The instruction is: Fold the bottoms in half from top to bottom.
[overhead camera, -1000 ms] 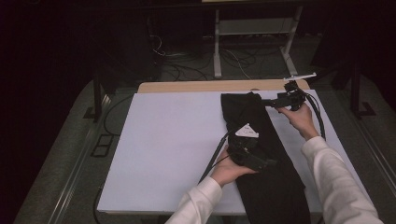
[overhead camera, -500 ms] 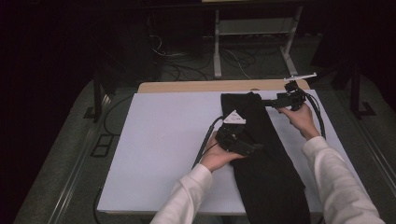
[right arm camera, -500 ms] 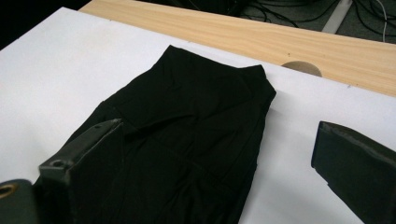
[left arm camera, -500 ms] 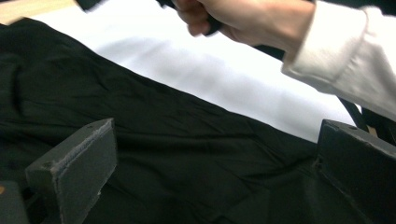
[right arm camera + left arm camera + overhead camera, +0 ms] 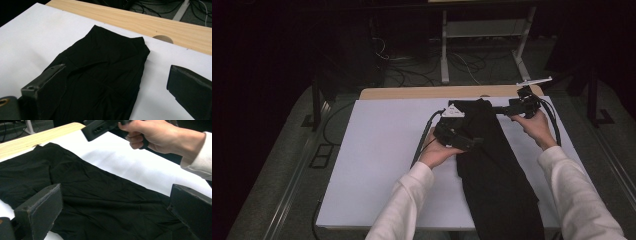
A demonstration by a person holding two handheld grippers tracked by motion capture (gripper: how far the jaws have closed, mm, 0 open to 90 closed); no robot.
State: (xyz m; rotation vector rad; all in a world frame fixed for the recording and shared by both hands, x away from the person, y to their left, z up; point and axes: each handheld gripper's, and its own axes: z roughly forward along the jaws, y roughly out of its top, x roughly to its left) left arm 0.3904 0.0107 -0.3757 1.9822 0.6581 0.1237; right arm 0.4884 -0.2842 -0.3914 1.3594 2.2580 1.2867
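We're holding both grippers spread wide right now, neither one clamping anything. The left gripper (image 5: 472,142) is hovering over the left edge of the black garment (image 5: 497,170), and in its own view the two blocky dark-grey jaws are standing far apart with the cloth (image 5: 100,202) lying loose between and below them; whether a jaw is brushing the fabric we can't tell. The right gripper (image 5: 497,109) is sitting at the far right end of the table, jaws pointing toward the top end of the garment, and its view is showing the same wide gap with the folded top of the cloth (image 5: 105,67) under it. The garment is lying lengthwise on the right half of the white sheet (image 5: 382,160) covering the table, its near end running off the front edge. The fabric is looking thin, soft and matte, with shallow wrinkles and a folded-over layer near the top. The jaws are looking like rough, foam-like pads with squared faces. Behind the sheet a strip of pale wooden tabletop (image 5: 150,22) is showing, with a round cable hole (image 5: 163,38) in it. Our right hand (image 5: 155,135) is gripping its handle in the left gripper view.
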